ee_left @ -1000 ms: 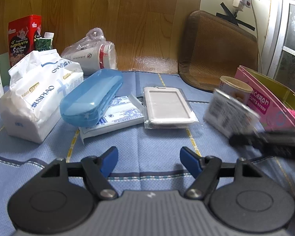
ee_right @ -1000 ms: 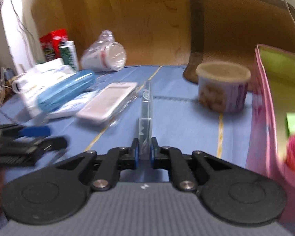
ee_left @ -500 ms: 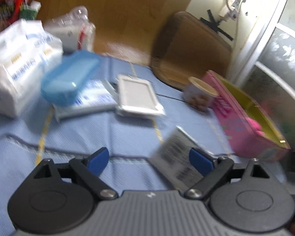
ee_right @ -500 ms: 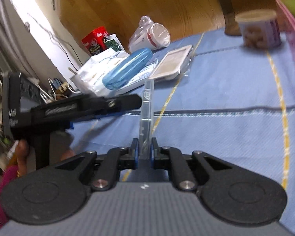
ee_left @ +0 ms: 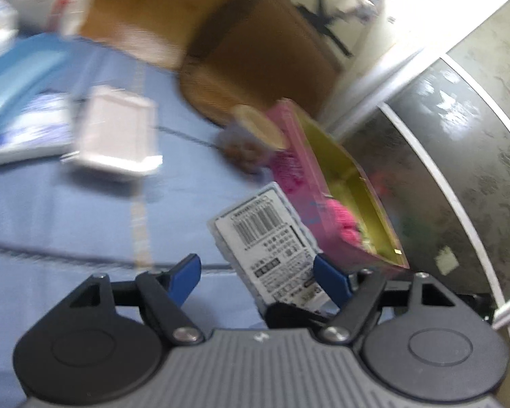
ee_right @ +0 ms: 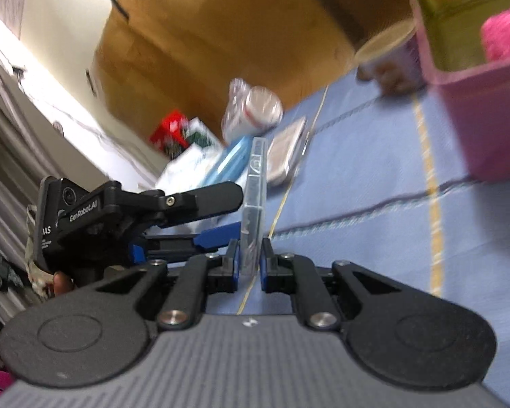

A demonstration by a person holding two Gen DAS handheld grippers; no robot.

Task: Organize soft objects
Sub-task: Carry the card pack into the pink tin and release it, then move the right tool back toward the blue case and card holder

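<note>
Sideways, right gripper [ee_right: 248,267] pinching flat packet [ee_right: 254,200] edge-on; left gripper [ee_left: 256,273] half-spread, just narrowing around packet, right pad touching

Pink box [ee_left: 309,176], blue cloth [ee_left: 85,210]

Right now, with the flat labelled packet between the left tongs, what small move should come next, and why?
Probably close the left tongs fully on the labelled packet. They have just been closing with the packet between them, yet one pad is clearly apart from it. The right tongs grip its edge.
</note>
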